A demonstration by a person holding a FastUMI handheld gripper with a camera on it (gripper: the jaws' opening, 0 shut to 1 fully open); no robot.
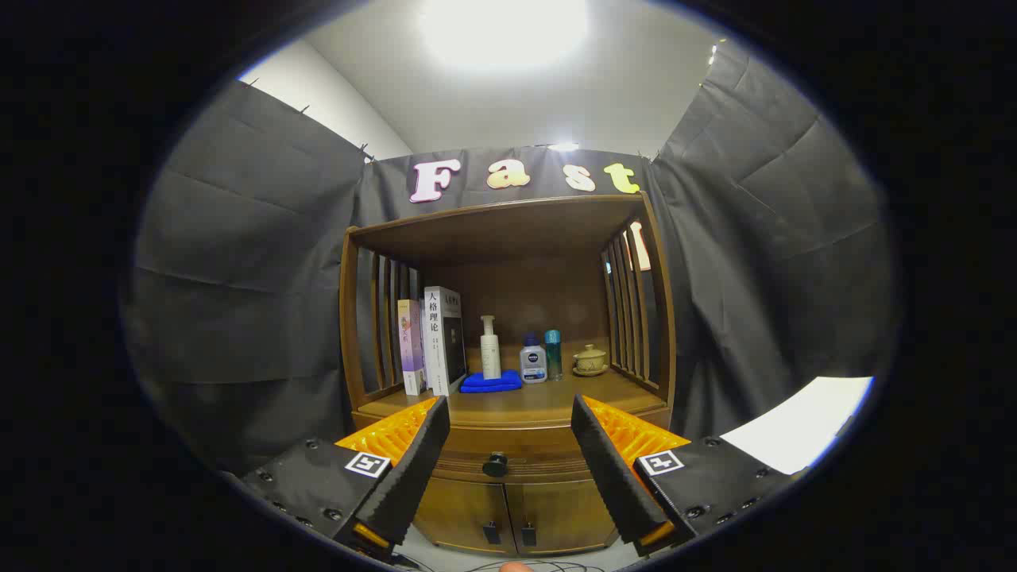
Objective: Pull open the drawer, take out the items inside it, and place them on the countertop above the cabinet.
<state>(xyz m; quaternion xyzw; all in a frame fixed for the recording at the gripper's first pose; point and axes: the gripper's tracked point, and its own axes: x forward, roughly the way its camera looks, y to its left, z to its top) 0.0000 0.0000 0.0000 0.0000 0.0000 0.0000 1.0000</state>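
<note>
Hovering wide open, hand-held gripper (508, 457) frames small round black drawer knob (495, 464) on closed brown wooden drawer (508, 459) under worktop (524, 403); off-centre closing risks fingers slipping off knob.

A recording booth, staged as a home. Black cloth (238, 262) walls surround a wooden cabinet (508, 445) holding books (433, 342) and toiletries (532, 359).

Wooden drawer (508, 453) shut, dark round knob (495, 464) centred, under countertop (524, 401).
</note>
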